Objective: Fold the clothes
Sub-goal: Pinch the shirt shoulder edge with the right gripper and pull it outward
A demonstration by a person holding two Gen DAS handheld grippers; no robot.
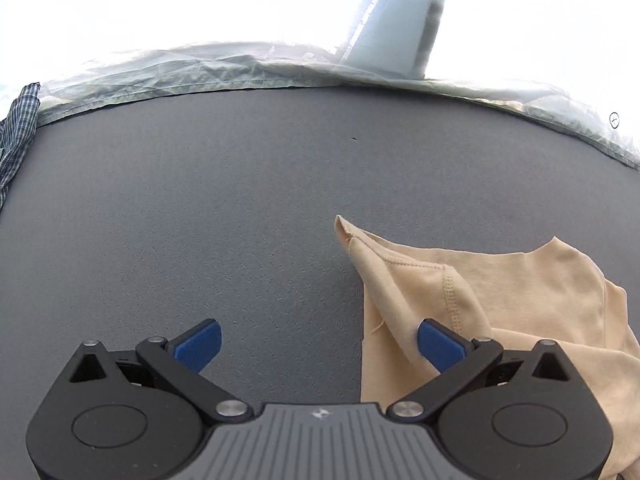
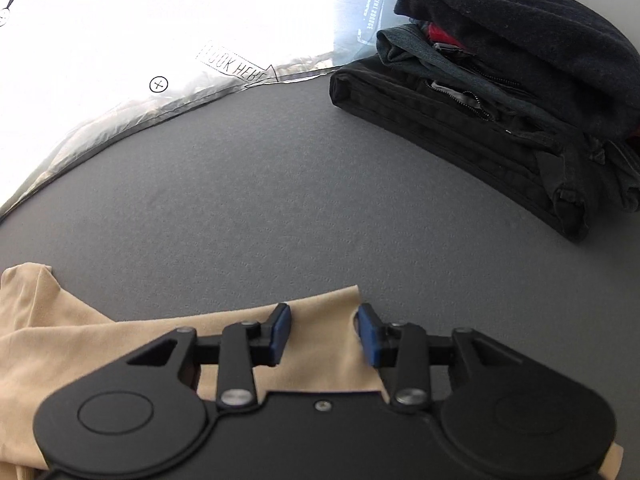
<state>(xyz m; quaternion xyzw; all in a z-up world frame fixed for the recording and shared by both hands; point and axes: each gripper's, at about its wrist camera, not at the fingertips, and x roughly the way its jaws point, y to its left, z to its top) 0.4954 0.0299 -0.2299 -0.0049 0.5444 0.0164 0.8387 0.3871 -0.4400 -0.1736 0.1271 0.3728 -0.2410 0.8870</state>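
Crumpled beige cotton garment (image 1: 500, 300) on grey tabletop (image 1: 200, 220): beneath right tongs (image 2: 323, 334), half-open, empty; beside left tongs (image 1: 319, 346), wide.

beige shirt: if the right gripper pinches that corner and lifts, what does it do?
Probably floppy: the beige shirt lies in soft folds on the grey mat, so it would likely drape from the open right gripper. Thin knit, seemingly light. On the textured mat it may drag and bunch rather than slide. The left gripper is open too.
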